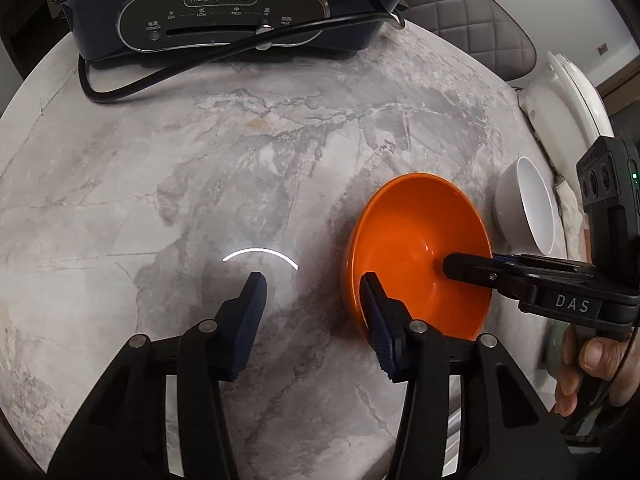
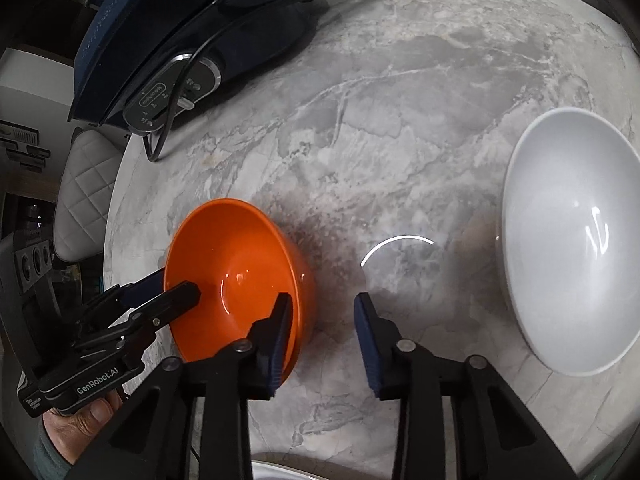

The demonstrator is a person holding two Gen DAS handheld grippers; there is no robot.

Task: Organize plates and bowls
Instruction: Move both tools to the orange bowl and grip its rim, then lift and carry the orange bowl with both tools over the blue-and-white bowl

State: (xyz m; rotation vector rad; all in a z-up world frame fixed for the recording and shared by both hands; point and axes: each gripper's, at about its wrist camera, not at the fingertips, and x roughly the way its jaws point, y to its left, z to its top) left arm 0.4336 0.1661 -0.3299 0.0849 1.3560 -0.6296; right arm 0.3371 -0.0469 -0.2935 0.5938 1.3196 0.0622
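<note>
An orange bowl (image 1: 416, 240) (image 2: 236, 256) stands upright on the grey marble table (image 1: 200, 160). My left gripper (image 1: 314, 284) (image 2: 180, 284) straddles one side of its rim, one finger inside the bowl and the other outside over the table, with a clear gap. My right gripper (image 2: 322, 304) (image 1: 472, 264) straddles the opposite side the same way, and its outer pad stands off the bowl's wall. A white bowl (image 2: 572, 240) (image 1: 532, 208) sits empty just beyond the orange one, on the right gripper's side.
A dark blue electric cooker (image 1: 224, 12) (image 2: 192, 32) with a looping black cord (image 1: 160, 76) fills the table's far side. White ware (image 1: 560, 112) stands at the right edge. Quilted chairs (image 1: 472, 28) (image 2: 88, 176) ring the table. A hand (image 1: 588, 364) holds the right gripper.
</note>
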